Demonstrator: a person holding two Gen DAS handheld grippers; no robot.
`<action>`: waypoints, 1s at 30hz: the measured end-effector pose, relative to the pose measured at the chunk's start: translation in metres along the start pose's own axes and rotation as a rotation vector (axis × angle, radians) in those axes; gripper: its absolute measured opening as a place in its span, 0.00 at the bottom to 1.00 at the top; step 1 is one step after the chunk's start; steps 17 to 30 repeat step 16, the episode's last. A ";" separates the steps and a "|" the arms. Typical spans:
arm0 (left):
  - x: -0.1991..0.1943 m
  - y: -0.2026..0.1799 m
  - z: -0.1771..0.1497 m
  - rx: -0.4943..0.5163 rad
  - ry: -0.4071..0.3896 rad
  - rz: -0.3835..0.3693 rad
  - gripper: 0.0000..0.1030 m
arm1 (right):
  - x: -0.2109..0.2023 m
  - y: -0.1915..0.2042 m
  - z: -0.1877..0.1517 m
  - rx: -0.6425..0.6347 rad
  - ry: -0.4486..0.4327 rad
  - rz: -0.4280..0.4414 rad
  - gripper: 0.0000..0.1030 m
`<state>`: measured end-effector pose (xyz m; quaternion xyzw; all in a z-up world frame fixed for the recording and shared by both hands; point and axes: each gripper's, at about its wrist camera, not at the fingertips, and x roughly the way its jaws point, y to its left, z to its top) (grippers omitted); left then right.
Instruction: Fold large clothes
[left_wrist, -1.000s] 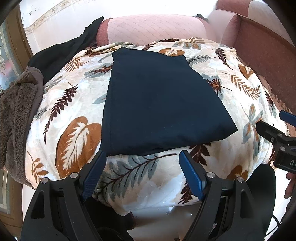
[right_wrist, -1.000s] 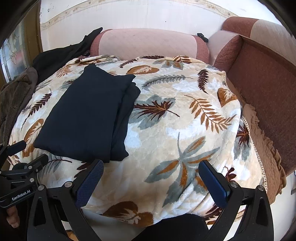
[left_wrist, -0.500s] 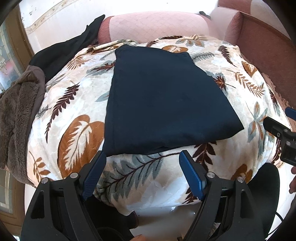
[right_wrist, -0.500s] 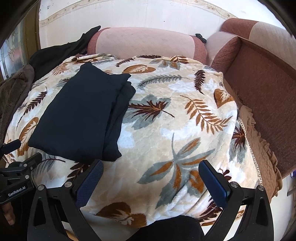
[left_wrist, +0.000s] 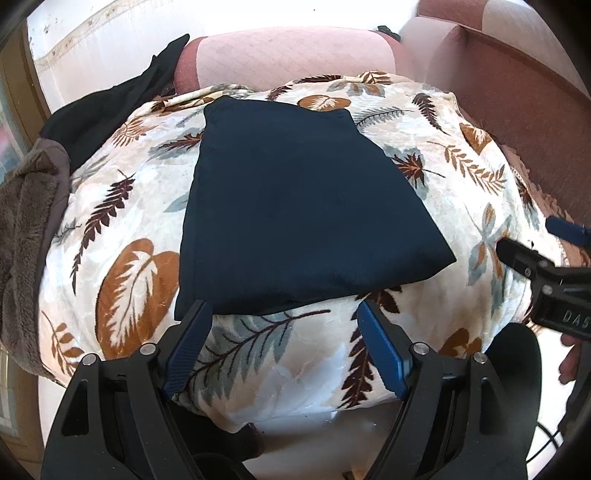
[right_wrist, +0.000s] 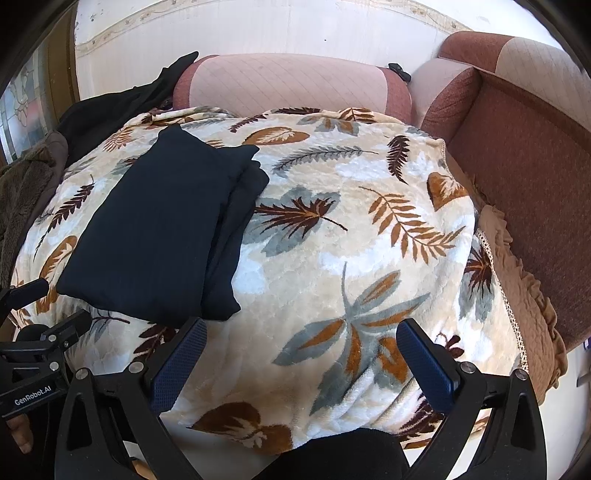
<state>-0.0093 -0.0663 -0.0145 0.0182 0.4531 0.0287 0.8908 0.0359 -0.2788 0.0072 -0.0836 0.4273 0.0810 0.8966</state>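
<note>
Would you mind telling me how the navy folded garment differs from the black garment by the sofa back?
The navy garment is folded into a neat flat rectangle; the black garment lies loose and unfolded. The navy one sits in the middle of the leaf-print blanket; the black one is at its far left edge. Both are dark and untouched by either gripper.

Black left claw (left_wrist: 284, 345), blue ribbed pads (left_wrist: 384, 354), silver screws (left_wrist: 420, 348), "GenRobot.AI" lettering

Both cameras sit behind their own claws at the blanket's (left_wrist: 122, 206) near edge, looking across it toward the sofa back (right_wrist: 288, 83). The left view faces the garment (left_wrist: 295, 206) straight ahead; the right view has it (right_wrist: 159, 229) ahead-left. Both share blanket, garment, sofa.
</note>
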 end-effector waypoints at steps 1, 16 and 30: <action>0.000 0.000 0.001 -0.006 -0.001 -0.007 0.79 | 0.000 0.000 0.000 0.001 0.002 0.002 1.00; -0.004 -0.004 0.003 -0.044 0.022 -0.059 0.79 | 0.004 -0.001 -0.005 0.008 0.014 0.005 1.00; -0.004 -0.004 0.003 -0.044 0.022 -0.059 0.79 | 0.004 -0.001 -0.005 0.008 0.014 0.005 1.00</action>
